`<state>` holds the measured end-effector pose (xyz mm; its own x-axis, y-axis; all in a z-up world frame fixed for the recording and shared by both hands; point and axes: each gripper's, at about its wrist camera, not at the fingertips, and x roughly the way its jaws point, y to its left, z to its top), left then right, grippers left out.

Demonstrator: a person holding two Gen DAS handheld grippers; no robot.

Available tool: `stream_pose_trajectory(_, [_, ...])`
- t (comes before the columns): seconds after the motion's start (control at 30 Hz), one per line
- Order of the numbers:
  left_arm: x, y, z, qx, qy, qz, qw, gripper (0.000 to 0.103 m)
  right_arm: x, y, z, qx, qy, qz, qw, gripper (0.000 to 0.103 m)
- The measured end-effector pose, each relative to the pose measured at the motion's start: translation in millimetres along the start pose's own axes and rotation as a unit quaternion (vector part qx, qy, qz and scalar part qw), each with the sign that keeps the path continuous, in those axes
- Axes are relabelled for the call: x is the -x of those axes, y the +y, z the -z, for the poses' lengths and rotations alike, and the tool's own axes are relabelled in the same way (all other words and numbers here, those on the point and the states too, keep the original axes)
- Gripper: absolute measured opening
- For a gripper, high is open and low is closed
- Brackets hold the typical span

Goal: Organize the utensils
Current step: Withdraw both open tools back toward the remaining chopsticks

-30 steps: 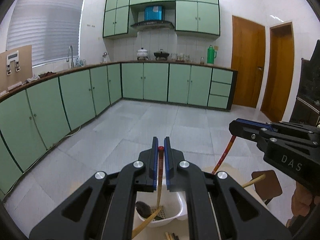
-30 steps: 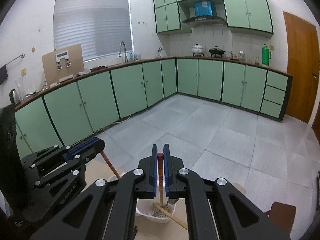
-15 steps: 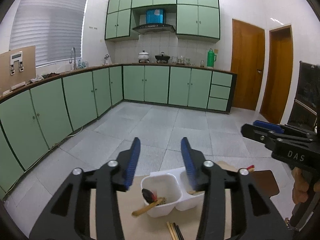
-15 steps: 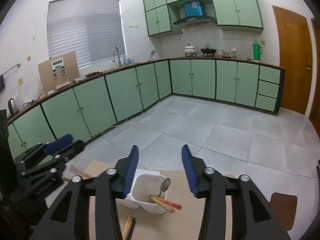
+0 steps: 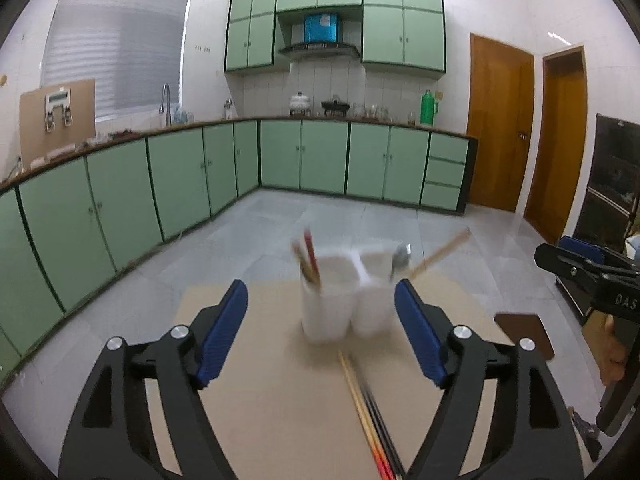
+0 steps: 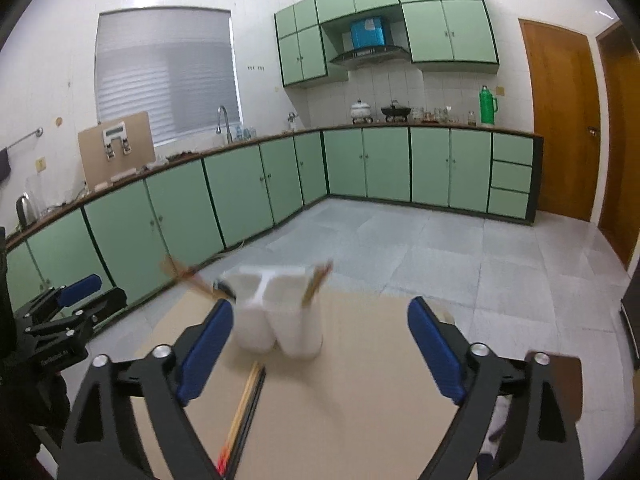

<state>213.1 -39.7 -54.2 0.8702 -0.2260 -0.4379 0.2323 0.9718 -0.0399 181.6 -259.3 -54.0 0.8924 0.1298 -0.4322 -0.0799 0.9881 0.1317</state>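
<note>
A white two-compartment holder (image 5: 340, 300) (image 6: 280, 316) stands blurred on the tan tabletop (image 5: 280, 400). In the left wrist view its left cell holds red-tipped chopsticks (image 5: 307, 256). The right cell holds a spoon (image 5: 400, 258) and a wooden chopstick (image 5: 440, 251) leaning right. More chopsticks (image 5: 368, 408) (image 6: 244, 404) lie flat in front of the holder. My left gripper (image 5: 320, 286) is short of the holder, its jaws opening with nothing between them. My right gripper (image 6: 320, 304) does the same. Each gripper shows in the other's view, the right (image 5: 576, 258) and the left (image 6: 76, 294).
A brown stool seat (image 5: 524, 332) sits by the table's right edge. Green cabinets (image 5: 180, 184) run along the left and back walls beyond a grey tiled floor (image 5: 360, 220). Two wooden doors (image 5: 500, 128) are at the right.
Both grippers were shut on red-tipped chopsticks above the holder. They let go, opened wide and drew back, so the holder now appears farther off with the chopsticks standing in it.
</note>
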Motion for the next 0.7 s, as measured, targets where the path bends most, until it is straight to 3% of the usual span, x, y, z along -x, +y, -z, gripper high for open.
stream_pose_trajectory(0.23, [18.9,2.7,62.0,0.0,0.042,0.002,0.9991,0.08,14.7,17.3,63.0,-0.009,0.042,-0.003,0.999,0.096])
stream_pose_trajectory(0.7, [17.8,21.1,158.2,0.0,0.151,-0.028,0.9882,0.081,-4.7,59.8,159.0,0.01,0.134,-0.004,0.991,0.096])
